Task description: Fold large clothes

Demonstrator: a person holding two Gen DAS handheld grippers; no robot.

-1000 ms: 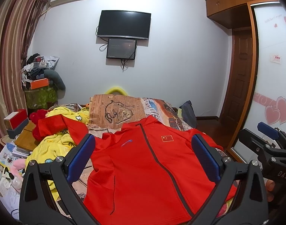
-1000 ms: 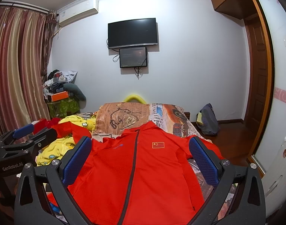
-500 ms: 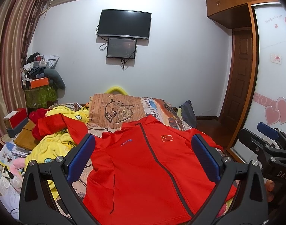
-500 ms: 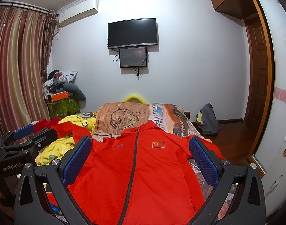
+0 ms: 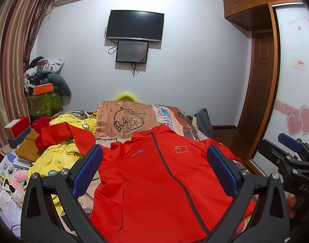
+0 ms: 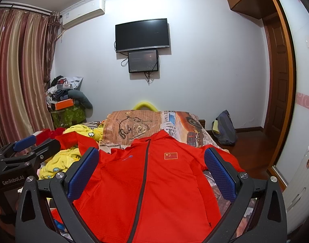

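We are holding both grippers above the near end of the bed (image 5: pixel 138 119), and nothing is shifting: against the frames from a second ago, the views are matching almost exactly. The jacket (image 5: pixel 158 182) is lying face up across the middle and lower part of both frames, zipped, collar toward the wall, hem nearest us. One sleeve (image 5: pixel 59 133) is running off to the left of the frame, draped over the yellow blanket (image 5: pixel 59 156); the other sleeve (image 6: pixel 221 158) is reaching toward the right edge of the bed.

The left gripper (image 5: pixel 154 168) is hovering with its jaws wide apart, blue pads (image 5: pixel 87 170) framing the jacket's chest, gripping nothing. The right gripper (image 6: pixel 151 168) is doing the same, jaws spread, nothing between them. Each is peeking into the other's view at the frame edge.

So we are reading this pause as the moment before the first fold: the jacket looks spread and fairly flat, and no fold is showing yet. We are judging that a sleeve comes first, probably the left one, since it is tangled up on the blanket and may drag it along when lifted.
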